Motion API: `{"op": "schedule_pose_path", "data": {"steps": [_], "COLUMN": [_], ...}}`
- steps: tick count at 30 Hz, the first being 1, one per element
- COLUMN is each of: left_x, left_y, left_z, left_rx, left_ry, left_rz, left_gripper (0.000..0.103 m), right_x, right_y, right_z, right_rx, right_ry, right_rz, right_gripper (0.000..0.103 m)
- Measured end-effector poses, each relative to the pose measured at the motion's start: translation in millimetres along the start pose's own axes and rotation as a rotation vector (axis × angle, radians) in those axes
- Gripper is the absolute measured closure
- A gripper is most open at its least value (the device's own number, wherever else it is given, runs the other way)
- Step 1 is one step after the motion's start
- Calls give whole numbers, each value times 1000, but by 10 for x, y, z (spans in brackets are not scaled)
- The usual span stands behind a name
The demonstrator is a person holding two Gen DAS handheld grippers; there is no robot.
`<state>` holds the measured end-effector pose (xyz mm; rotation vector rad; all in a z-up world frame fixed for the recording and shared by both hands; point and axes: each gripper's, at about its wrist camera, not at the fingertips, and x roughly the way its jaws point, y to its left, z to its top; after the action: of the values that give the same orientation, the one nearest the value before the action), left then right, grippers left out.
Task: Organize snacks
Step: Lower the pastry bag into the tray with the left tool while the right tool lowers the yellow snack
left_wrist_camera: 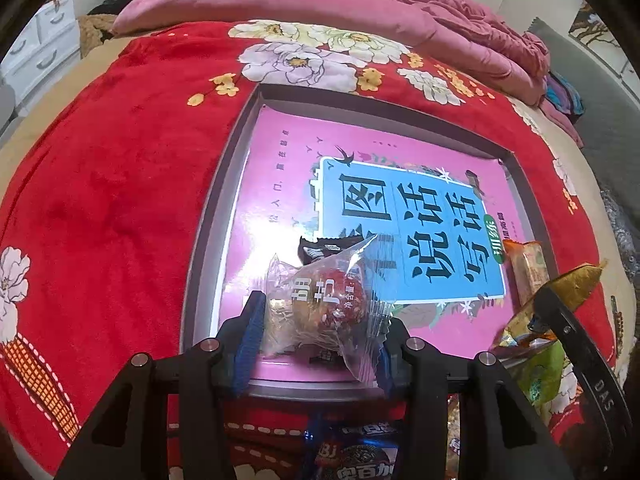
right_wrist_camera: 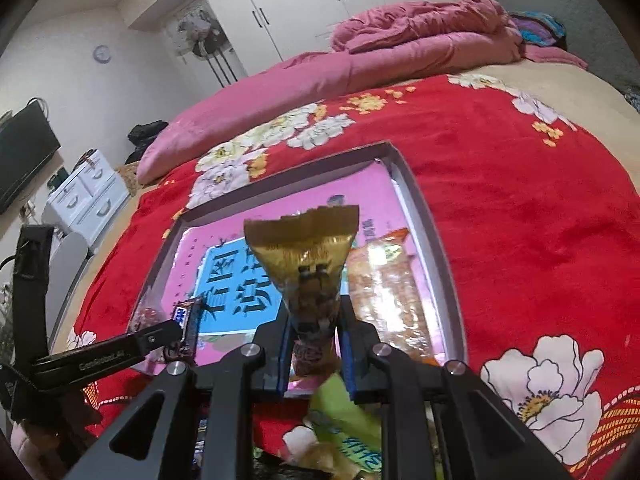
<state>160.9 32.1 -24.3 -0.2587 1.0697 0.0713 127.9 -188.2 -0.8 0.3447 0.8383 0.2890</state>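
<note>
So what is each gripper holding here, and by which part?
The left gripper clamps a clear-wrapped red snack across its body. The right gripper pinches a gold snack packet near its lower end.

Blanket [left_wrist_camera: 100, 200]: red plush cloth, matt. Snack wrapper [left_wrist_camera: 320, 304]: clear glossy plastic. Gold packet [right_wrist_camera: 304, 256]: shiny foil. Book cover [left_wrist_camera: 280, 184]: glossy pink paper.

White wardrobe doors [right_wrist_camera: 304, 12], white drawer unit [right_wrist_camera: 86, 196], wall-mounted television [right_wrist_camera: 24, 152], round wall clock [right_wrist_camera: 102, 54]
</note>
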Motion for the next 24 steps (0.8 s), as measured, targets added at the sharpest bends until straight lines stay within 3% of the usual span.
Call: {"op": "schedule_pose_path", "data": {"steps": [9,16,21,24], "left_x": [-6,-11,-15,-18], "left_y": [45,37,14,-5], "left_z": [-23,-33,-43,-53], "left_rx": [-18,-26,-39,-34], "left_ry": [3,7,14,15], "left_rz": [-28,-55,-93,-99], "left_gripper": [54,53,53,53], "right_x": [-36,-44,-71,-79], "right_y": [-37,-41,-78,-63], "right_z": [17,27,44,45], "right_rx": [-7,3,19,13], "right_ry": [-19,-24,-36,-40], "right_rz": [-42,-52,-58,-60], "right_gripper": [80,61,59,53]}}
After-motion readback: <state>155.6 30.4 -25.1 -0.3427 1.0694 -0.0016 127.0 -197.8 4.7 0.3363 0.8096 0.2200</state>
